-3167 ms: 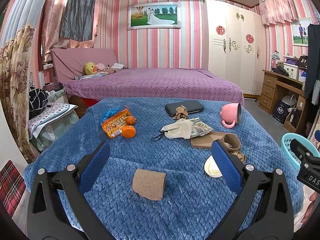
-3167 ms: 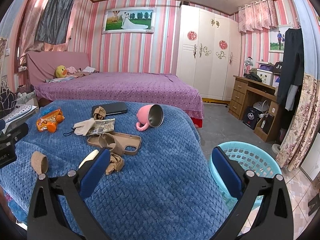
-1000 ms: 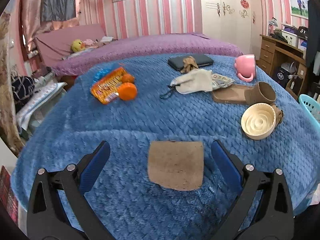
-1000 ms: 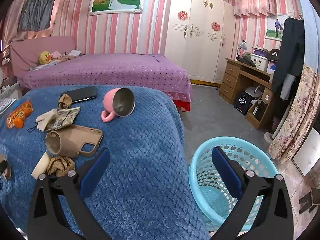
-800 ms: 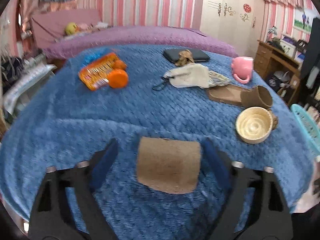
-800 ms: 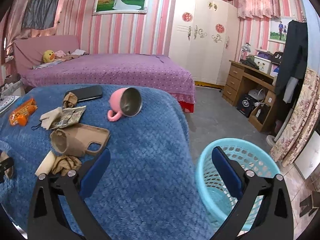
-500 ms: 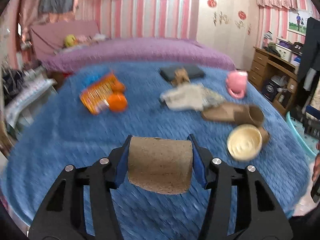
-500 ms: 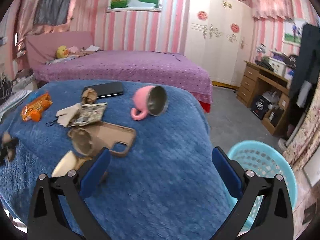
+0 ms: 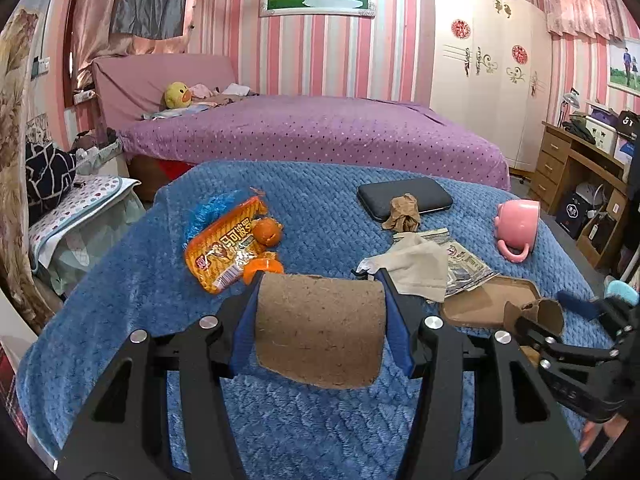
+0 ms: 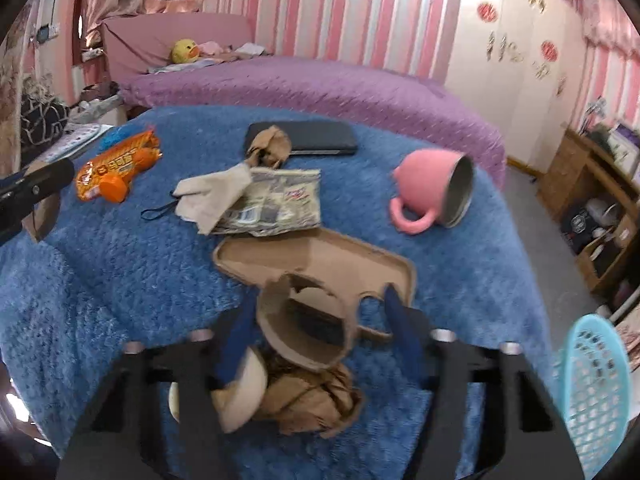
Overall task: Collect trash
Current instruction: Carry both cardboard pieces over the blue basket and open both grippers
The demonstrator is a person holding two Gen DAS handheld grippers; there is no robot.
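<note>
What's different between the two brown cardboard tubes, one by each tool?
The left tube is clamped in the left gripper; the right tube sits between the right gripper's closing fingers, not yet squeezed. The left tube shows its side, the right tube its open end. The right tube's rim is torn; the left tube's edges look smoother. Both are brown cardboard.

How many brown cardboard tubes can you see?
2. One cardboard tube is squeezed in the left gripper, lifted off the blue blanket. The other torn tube sits between the right gripper's closing jaws, beside the phone case. More could hide under other things.
</note>
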